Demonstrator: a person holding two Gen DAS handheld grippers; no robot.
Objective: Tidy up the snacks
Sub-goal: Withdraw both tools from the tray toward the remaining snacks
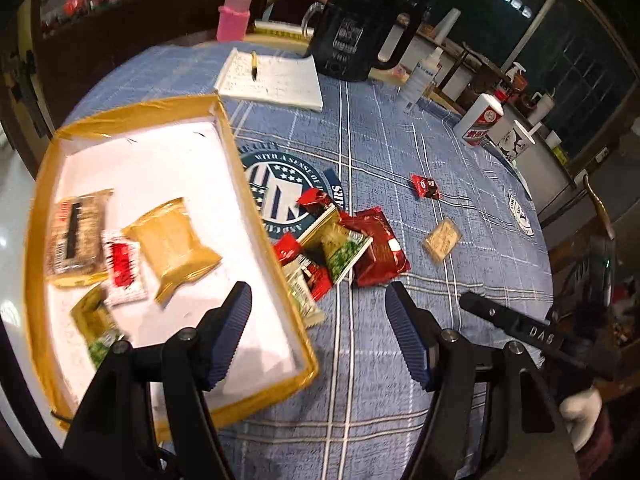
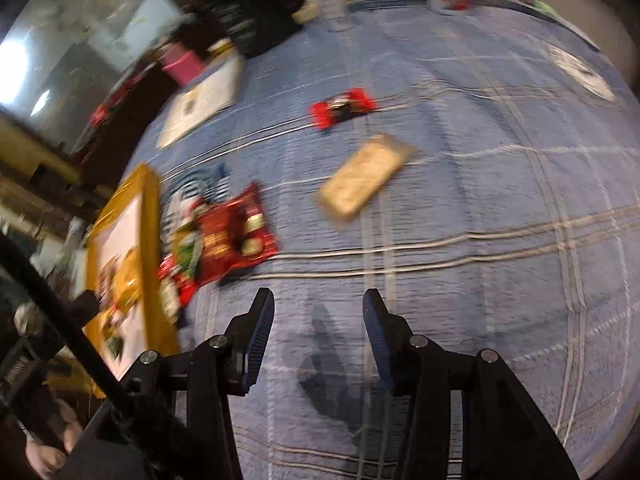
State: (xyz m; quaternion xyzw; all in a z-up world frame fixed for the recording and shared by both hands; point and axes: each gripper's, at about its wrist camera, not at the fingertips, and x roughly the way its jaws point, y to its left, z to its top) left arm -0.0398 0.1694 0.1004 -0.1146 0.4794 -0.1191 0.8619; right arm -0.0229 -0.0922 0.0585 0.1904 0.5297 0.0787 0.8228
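Over a round table under a blue plaid cloth (image 1: 400,360), my left gripper (image 1: 318,334) hangs with its jaws spread wide and nothing between them, one blue pad above the near corner of the gold-edged white tray (image 1: 256,184), the other above bare cloth. My right gripper (image 2: 318,336) stands narrower, also empty, over open cloth; its view is smeared by blur.

Four packets already lie in the tray: a brown speckled one (image 1: 76,236) with its long axis running toward the far rim, a small red-and-white sachet (image 1: 124,268) just beside it, a plain gold pouch (image 1: 174,246) tilted on a diagonal, and a green-and-gold packet (image 1: 100,328) near the front edge.

Just outside the tray's right wall sits a heap of red and green snack packets (image 1: 340,248), overlapping, the large red bag (image 1: 380,252) pointing away from the tray. Well apart lie a tan rectangular snack (image 1: 442,238), long axis diagonal across the cloth, and a small red-and-dark wrapper (image 1: 425,186) farther back. A notepad (image 1: 276,80) and black jug (image 1: 356,32) stand at the far side.
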